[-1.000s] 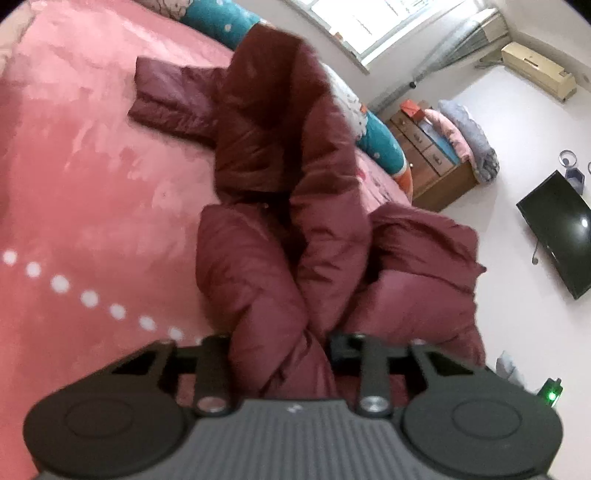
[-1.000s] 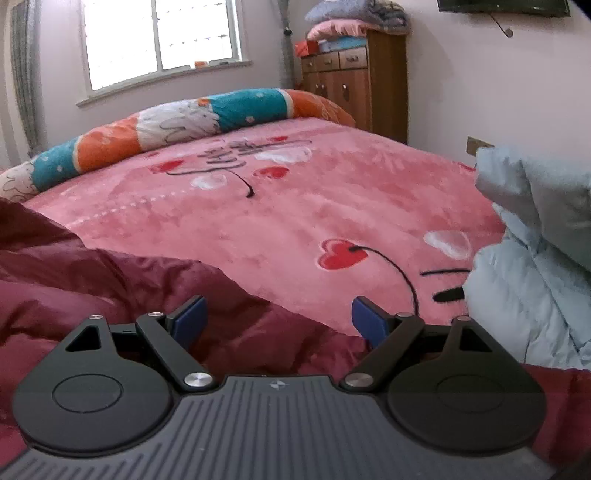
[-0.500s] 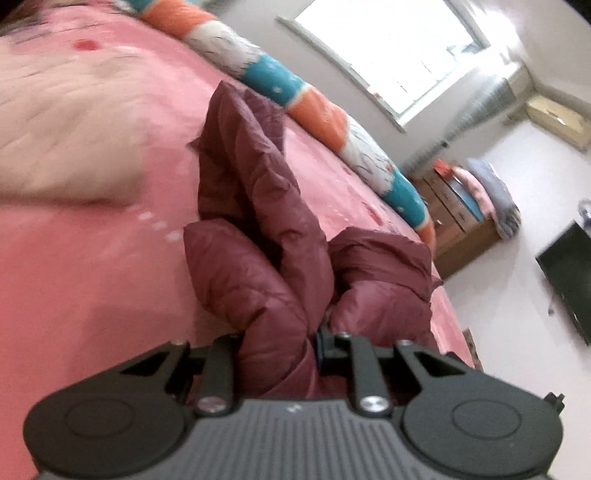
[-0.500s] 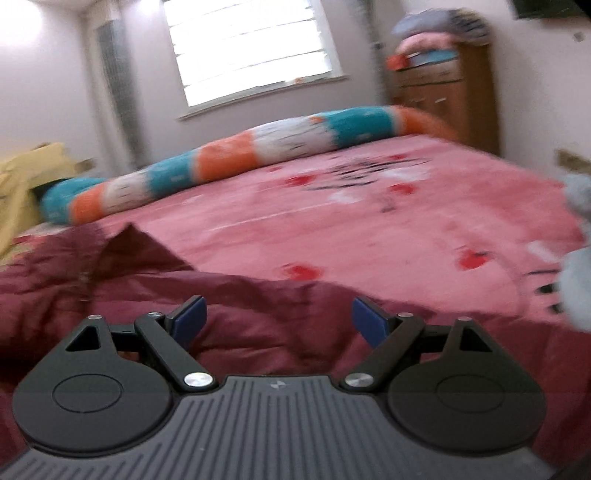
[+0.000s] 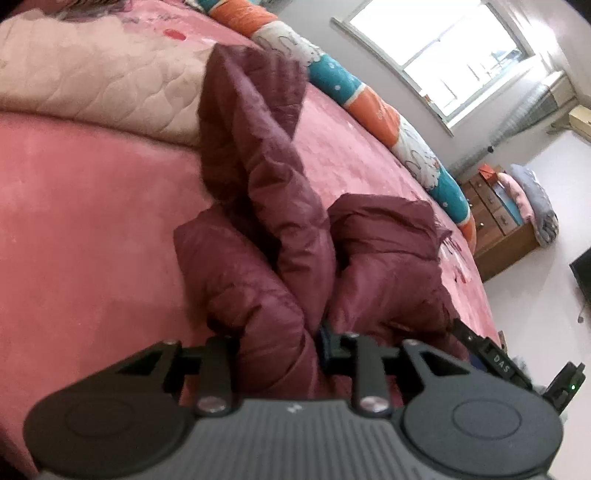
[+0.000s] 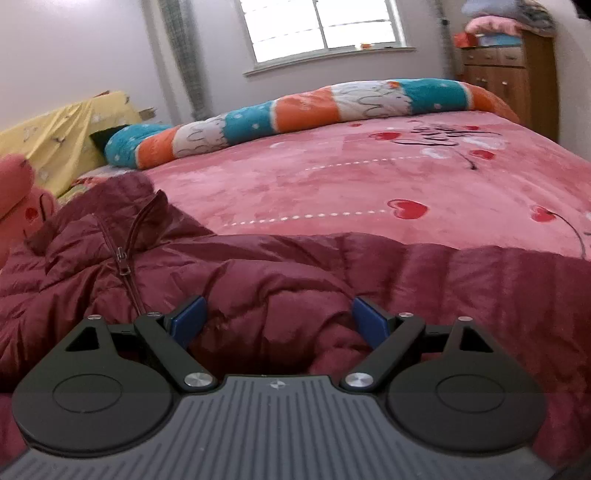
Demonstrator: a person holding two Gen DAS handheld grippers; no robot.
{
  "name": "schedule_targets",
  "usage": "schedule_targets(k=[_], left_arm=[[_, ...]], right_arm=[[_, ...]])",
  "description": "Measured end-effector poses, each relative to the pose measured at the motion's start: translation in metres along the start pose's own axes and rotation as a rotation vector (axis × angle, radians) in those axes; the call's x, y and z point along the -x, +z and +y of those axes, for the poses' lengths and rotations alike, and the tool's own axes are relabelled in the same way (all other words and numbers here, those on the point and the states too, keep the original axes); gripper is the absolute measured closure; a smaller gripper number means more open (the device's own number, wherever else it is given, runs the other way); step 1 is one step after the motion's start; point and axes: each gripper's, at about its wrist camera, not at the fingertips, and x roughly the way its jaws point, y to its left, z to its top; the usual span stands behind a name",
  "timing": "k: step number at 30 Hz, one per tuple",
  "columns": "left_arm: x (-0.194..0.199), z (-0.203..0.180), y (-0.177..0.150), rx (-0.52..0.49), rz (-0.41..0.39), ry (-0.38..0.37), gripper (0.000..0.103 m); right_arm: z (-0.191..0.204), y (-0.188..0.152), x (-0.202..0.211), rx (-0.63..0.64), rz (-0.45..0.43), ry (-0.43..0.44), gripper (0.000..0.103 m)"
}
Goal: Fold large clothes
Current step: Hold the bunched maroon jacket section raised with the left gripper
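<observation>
Left-wrist view: the left gripper [image 5: 275,354] is clamped on a thick bunch of the maroon puffer jacket [image 5: 266,236]; its jaws have just been opening a little, yet padded fabric fills the gap between them and bulges past both fingers. From that grip the garment rises in a rumpled ridge, one tall fold standing up over the pink bedspread [image 5: 92,221]. A beige quilted coat [image 5: 99,81] lies beyond it, near the long striped bolster [image 5: 369,99].

Right-wrist view: the right gripper [image 6: 279,319] stands wide apart, its blue pads [image 6: 188,317] hovering over or perhaps brushing the jacket [image 6: 277,273] but pinching nothing. The collar and zipper pull [image 6: 123,264] lie off to the left, and the body stretches across the near edge of the bedspread [image 6: 351,177].

Folding appears barely under way: the jacket is bunched, not flat, with no finished fold visible. Spreading it, tucking the sleeves and doubling the body all seem left to do.

A wooden dresser [image 6: 517,81] by the wall has its drawers shut; folded bedding [image 6: 502,18] is stacked on top. What the drawers hold cannot be seen.
</observation>
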Motion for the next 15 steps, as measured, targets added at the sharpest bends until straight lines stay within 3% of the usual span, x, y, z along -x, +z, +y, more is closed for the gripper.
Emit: schedule_targets(k=[4,9,15], left_arm=[[0.008,-0.003,0.008,-0.037,0.001,0.011,0.056],[0.028,0.002,0.006,-0.074,0.003,0.036,0.024],[0.061,-0.002,0.016,-0.145,-0.043,0.080,0.020]], right_arm=[[-0.011,-0.001,0.010,-0.045,-0.021,-0.036,0.000],[-0.017,-0.008,0.015,-0.091,-0.026,-0.054,0.000],[-0.019,-0.011,0.003,-0.102,-0.011,-0.108,0.000]])
